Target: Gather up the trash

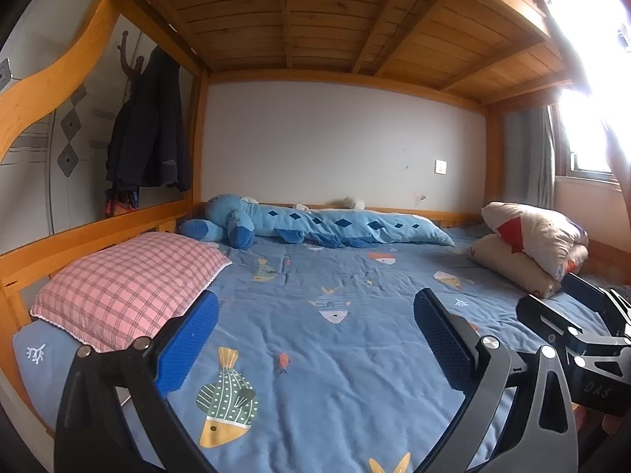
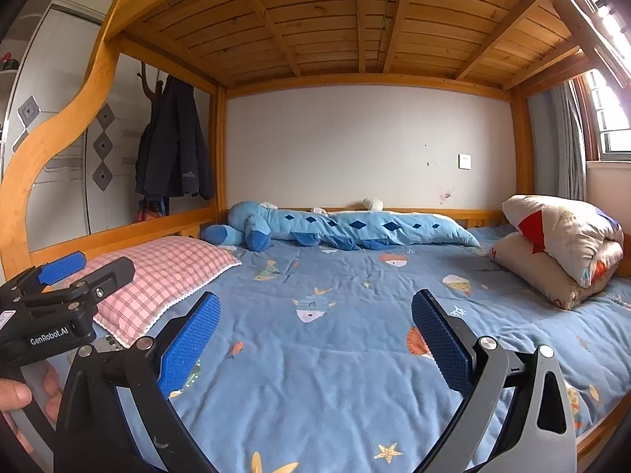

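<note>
Both views look across a lower bunk covered by a blue sheet (image 1: 335,374) printed with fish. No trash shows on it in either view. My left gripper (image 1: 315,343) hovers over the near part of the sheet, open, with nothing between its blue pads. My right gripper (image 2: 315,343) is held the same way, open wide and empty. In the left wrist view the right gripper (image 1: 583,331) shows at the right edge. The left gripper (image 2: 79,276) appears at the left edge of the right wrist view, with a hand (image 2: 15,394) on its handle.
A pink checked pillow (image 1: 126,287) lies at the left. A long blue plush toy (image 1: 315,224) lies along the back wall. A folded quilt (image 1: 532,248) sits at the right. Wooden slats (image 1: 335,12) of the upper bunk hang overhead. Dark jackets (image 1: 150,130) hang beyond the bed rail.
</note>
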